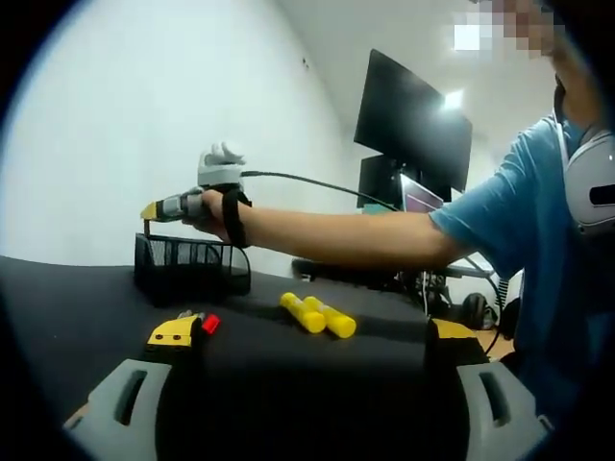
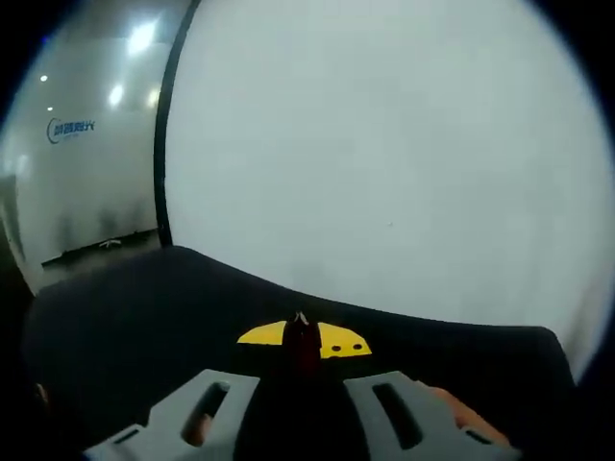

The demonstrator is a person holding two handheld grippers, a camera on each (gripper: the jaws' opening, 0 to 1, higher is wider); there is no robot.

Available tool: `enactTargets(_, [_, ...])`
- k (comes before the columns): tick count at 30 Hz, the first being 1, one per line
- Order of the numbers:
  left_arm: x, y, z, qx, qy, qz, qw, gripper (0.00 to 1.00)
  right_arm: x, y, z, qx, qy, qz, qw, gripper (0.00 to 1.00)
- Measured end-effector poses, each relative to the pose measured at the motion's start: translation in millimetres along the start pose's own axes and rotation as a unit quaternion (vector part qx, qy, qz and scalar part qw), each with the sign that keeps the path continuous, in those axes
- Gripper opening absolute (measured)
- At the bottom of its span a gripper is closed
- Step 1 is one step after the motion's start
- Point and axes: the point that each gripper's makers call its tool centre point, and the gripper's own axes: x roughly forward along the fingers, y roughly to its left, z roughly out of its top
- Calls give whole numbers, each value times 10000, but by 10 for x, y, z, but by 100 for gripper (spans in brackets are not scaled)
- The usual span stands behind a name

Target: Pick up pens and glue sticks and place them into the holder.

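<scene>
Nearest us in the left gripper view, our left gripper [image 1: 300, 403] has its fingers spread wide with nothing between them, low over the black bench [image 1: 77, 288]. Just beyond the left finger's yellow tip a red-capped item [image 1: 209, 324] lies on the bench, too small for us to name. Ahead and a little to the right of the gap lie two yellow glue sticks [image 1: 318, 314], side by side and touching, their long axes running slantwise across the line of our fingers rather than along it. Farther off, ahead and to the left, stands the black mesh holder [image 1: 187, 267]. Above its near left corner we see our right gripper [image 1: 154, 210], held at the end of the outstretched arm. In the right gripper view those fingers are closed together on a dark red pen [image 2: 302, 338], which points straight out between the yellow tips; the holder below them is out of that camera's sight. We judge the pen is about to go down into the holder, so what matters is that it hangs over the opening. For the glue sticks, our left gripper is plainly the nearer one.
</scene>
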Motion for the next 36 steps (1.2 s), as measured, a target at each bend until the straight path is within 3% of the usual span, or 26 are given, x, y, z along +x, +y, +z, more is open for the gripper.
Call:
enactTargets(7, [-8, 20, 7, -35, -21, 25, 10000, 90, -127, 20, 114, -3, -155, 27, 9999, 11])
enactTargets(15, [-34, 90, 50, -124, -130, 196, 9996, 88, -495, 74, 370, -281, -422, 87, 9987, 11])
enactTargets(23, [-43, 143, 55, -187, -146, 316, 9992, 86, -929, 329, 538, -1163, -789, 520, 9887, 12])
enactTargets(27, [-51, 167, 57, -200, -153, 405, 9989, 85, -1041, 442, 480, -1856, -624, 695, 9782, 12])
enactTargets(30, [-52, 169, 49, -200, -136, 439, 9987, 84, -1103, 605, 378, -2174, -435, 1071, 9692, 12])
enactTargets(36, [-59, 172, 49, -210, -140, 468, 9986, 83, -1245, 892, -160, -2728, 508, 1869, 9424, 12])
